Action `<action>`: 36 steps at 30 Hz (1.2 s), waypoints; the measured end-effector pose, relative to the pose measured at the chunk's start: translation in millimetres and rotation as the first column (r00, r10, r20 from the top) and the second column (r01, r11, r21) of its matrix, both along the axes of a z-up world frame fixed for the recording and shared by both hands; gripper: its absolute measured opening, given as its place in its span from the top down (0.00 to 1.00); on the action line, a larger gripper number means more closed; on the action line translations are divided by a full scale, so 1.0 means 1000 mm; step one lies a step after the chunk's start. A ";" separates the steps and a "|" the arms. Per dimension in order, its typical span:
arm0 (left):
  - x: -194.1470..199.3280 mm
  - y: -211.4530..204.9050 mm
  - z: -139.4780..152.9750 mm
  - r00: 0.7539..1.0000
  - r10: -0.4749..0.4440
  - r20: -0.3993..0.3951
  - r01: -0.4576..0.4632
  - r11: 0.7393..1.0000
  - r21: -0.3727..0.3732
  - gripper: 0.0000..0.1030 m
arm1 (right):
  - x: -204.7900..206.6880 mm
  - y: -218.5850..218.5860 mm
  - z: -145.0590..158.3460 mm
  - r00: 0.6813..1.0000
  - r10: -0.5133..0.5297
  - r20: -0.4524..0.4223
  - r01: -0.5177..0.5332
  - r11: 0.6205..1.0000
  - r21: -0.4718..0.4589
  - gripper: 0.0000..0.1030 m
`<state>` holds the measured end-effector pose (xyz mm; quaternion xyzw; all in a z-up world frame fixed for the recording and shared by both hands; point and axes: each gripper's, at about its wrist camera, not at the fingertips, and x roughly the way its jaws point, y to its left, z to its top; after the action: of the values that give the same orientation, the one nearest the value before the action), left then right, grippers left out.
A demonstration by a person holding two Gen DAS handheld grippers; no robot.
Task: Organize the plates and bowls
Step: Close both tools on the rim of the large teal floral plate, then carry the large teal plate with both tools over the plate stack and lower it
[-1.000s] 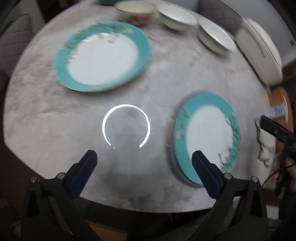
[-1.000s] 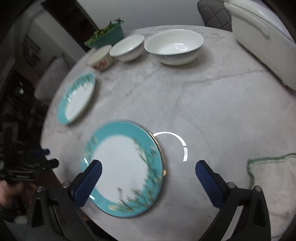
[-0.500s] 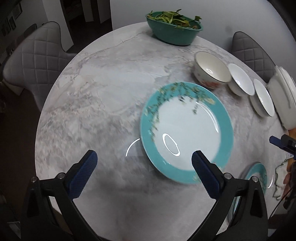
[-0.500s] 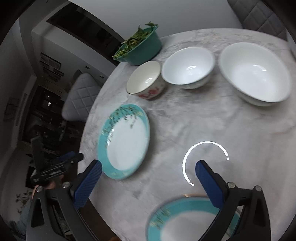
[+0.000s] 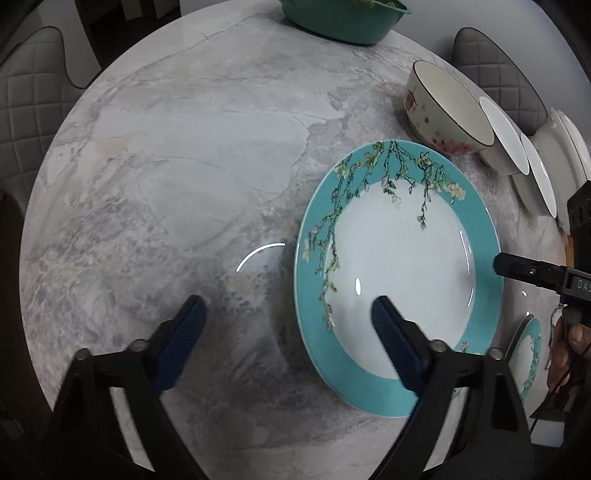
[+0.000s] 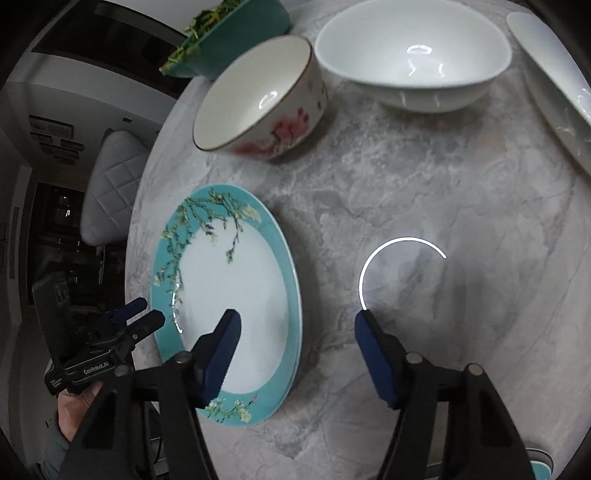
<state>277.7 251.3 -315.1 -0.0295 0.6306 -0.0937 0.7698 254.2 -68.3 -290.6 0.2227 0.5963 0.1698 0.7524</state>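
A teal-rimmed plate (image 5: 399,266) with a blossom pattern lies flat on the marble table (image 5: 184,166). My left gripper (image 5: 287,306) hangs over its left rim with its jaws closing; one finger is above the white centre, the other above bare table, and neither pad presses. My right gripper (image 6: 298,323) straddles the opposite rim of the same plate (image 6: 229,288), also closing and not pressing. The left gripper (image 6: 146,312) shows across the plate in the right wrist view. A second teal plate (image 5: 528,354) lies further right.
A floral bowl (image 6: 258,107) and a white bowl (image 6: 413,55) stand behind the plate, with a larger white dish (image 6: 554,92) at the right. A teal basin of greens (image 5: 343,18) sits at the far edge. Padded chairs (image 5: 33,103) ring the table.
Both grippers have swept away from the second plate and come down over the other teal plate. Their fingers now stand closer together than before.
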 end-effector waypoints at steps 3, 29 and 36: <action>0.003 0.000 -0.007 1.000 -0.001 -0.017 0.001 1.000 -0.021 0.47 | 0.002 0.006 -0.002 1.000 -0.003 0.007 0.003 1.000 0.014 0.40; 0.003 -0.024 -0.013 0.998 -0.064 0.021 0.065 0.995 -0.072 0.85 | -0.018 0.015 -0.002 0.998 0.022 0.055 -0.015 0.993 -0.113 0.87; -0.012 -0.033 0.010 0.995 -0.086 0.047 0.090 0.992 -0.092 0.86 | -0.032 0.003 0.017 0.995 -0.013 0.096 0.024 0.993 -0.115 0.87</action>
<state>265.3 217.8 -304.9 -0.0360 0.6096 -0.1578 0.7760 222.0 -65.2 -273.4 0.1757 0.5668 0.1383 0.7930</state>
